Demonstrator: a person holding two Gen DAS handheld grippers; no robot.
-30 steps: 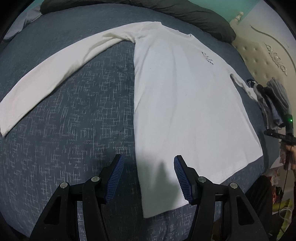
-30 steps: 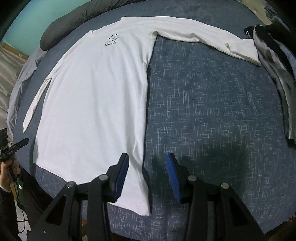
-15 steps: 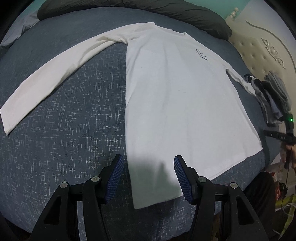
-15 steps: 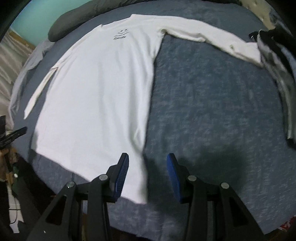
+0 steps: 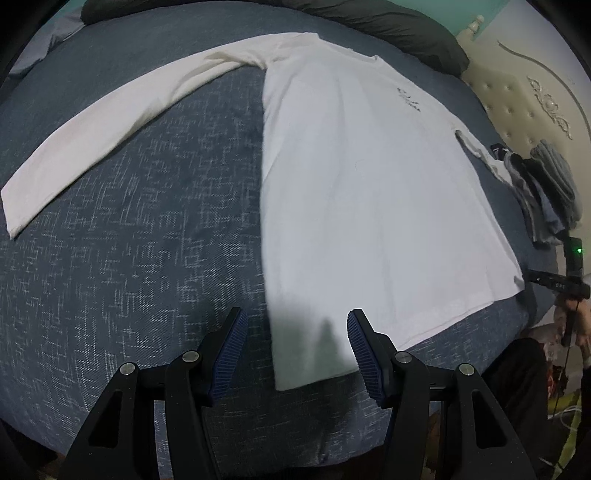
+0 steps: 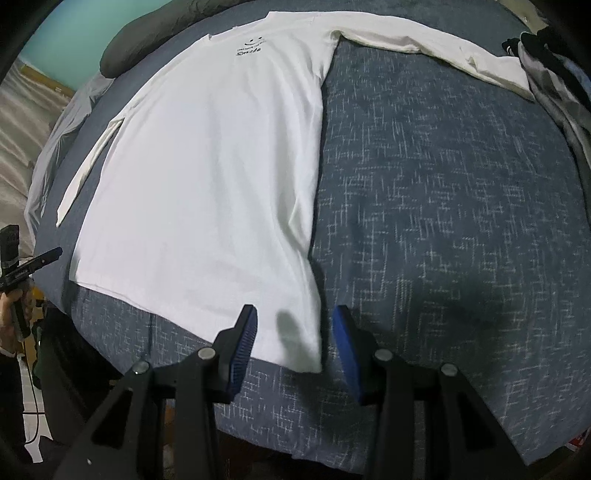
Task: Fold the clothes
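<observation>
The left gripper (image 5: 294, 334) hung w/ fingers apart & nothing gripped, the white long-sleeve shirt (image 5: 365, 192)'s near-left hem corner lying on the blue bedspread (image 5: 140, 229) betw. its blue pads (image 5: 229, 354). The right gripper (image 6: 293, 332) was likewise parted, narrower, empty, w/ the opposite hem corner framed betw. its fingers. Beyond both, the shirt lay flat, front up, sleeves spread out to each side; farther off sat a dark pillow (image 5: 388, 26) & a pile of dark clothes (image 5: 546, 184) at the right sleeve's cuff.
</observation>
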